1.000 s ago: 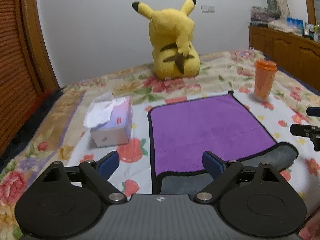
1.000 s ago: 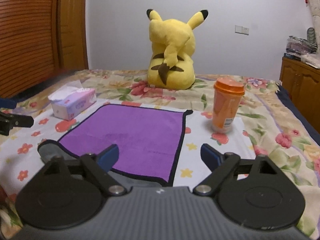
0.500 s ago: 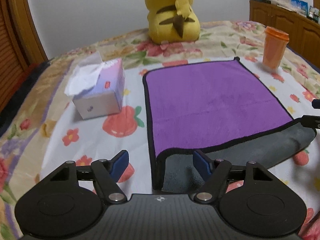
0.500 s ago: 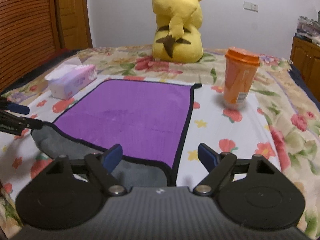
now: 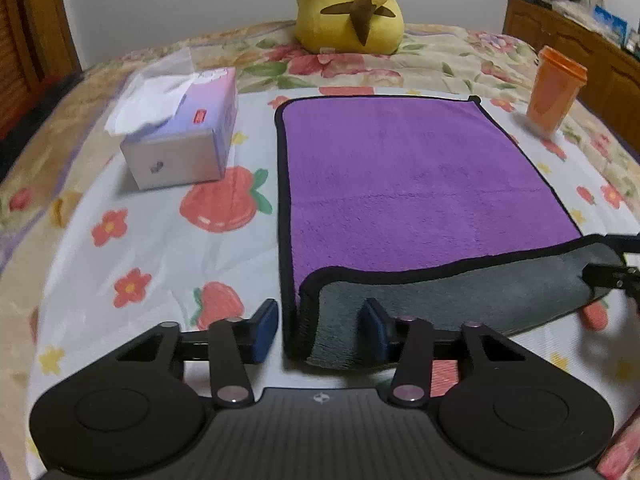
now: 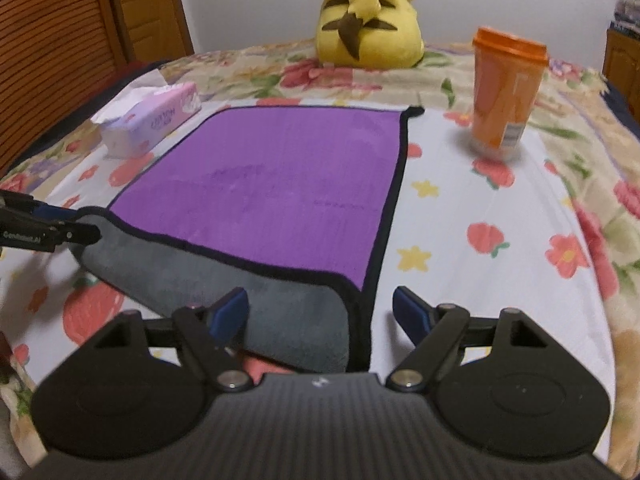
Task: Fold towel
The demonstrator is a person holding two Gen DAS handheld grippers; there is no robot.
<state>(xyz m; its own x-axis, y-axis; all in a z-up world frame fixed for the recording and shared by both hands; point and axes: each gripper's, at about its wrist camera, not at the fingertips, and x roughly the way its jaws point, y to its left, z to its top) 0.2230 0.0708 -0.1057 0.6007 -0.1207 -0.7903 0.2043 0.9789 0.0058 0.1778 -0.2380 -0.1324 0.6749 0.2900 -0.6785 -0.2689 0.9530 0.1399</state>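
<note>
Floral bedding [image 5: 160, 240] carries the purple towel [image 5: 400, 168], its grey near edge curled up, with the left gripper [image 5: 322, 328] and right gripper [image 6: 320, 312] spread wide astride its 2 near corners.

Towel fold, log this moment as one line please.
phase: pre-grasp | left gripper: open, straddling near-left towel corner | right gripper: open, straddling near-right corner | near edge: grey underside showing

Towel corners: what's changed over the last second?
Both grippers dropped forward to the towel's near corners. The left gripper and right gripper now straddle one corner each, jaws open, nothing clamped yet. Towel, tissue box, orange cup and plush stayed put.
</note>
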